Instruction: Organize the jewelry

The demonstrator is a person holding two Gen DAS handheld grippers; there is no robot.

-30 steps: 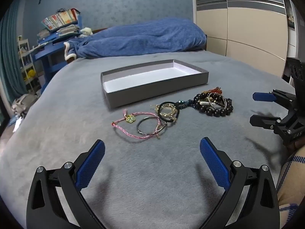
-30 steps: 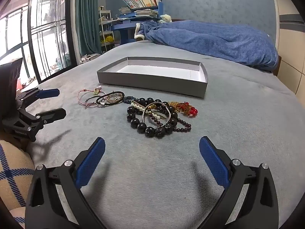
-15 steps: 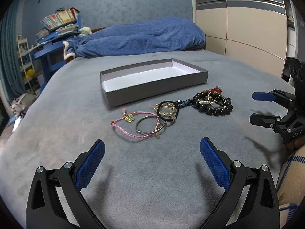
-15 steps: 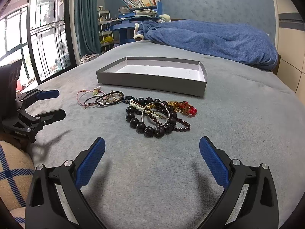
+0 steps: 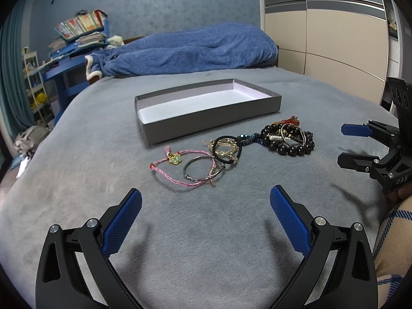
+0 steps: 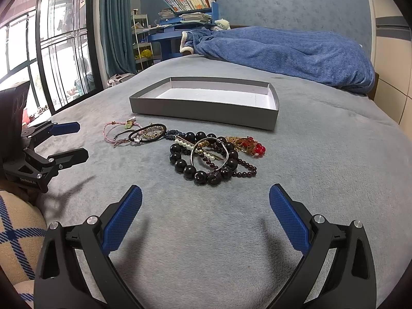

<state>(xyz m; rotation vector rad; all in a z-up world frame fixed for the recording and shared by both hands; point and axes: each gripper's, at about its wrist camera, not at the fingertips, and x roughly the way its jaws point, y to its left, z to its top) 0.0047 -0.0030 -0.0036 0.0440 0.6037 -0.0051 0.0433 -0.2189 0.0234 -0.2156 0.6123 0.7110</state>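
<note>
Left wrist view: the left gripper (image 5: pixel 206 202) is held low over a grey blanket (image 5: pixel 77 170) spread on a bed, its blue-padded fingers (image 5: pixel 122 221) spread wide with nothing between them. Ahead of it a loose line of jewelry is laid out on the blanket. Nearest on the left a pink cord bracelet (image 5: pixel 177 171) with a small gold charm is seen, overlapped by a thin metal bangle (image 5: pixel 202 171); just beyond these a black hair tie (image 5: pixel 228 148) lies over a gold-coloured piece, and a short dark blue beaded strand (image 5: pixel 248 139) links this group to the pile on the right. That pile is formed by a bracelet of large black beads (image 5: pixel 287 146), a silver bangle (image 5: pixel 293 132) resting on it, and a red and gold ornament (image 5: pixel 289 121) at its far edge. Behind the jewelry a shallow grey box (image 5: pixel 206 123) with a pale inner floor is shown, open at the top and holding nothing. A rumpled blue duvet (image 5: pixel 193 51) lies at the far end of the bed. At the right edge the right gripper (image 5: pixel 342 143) is seen, its fingers likewise parted and empty. Right wrist view: the right gripper (image 6: pixel 206 202) is pointed at the black bead pile (image 6: pixel 203 159), which lies near but clear of its fingertips, while the left gripper (image 6: pixel 82 139) appears at the left edge beside a plaid sleeve (image 6: pixel 18 231).
</note>
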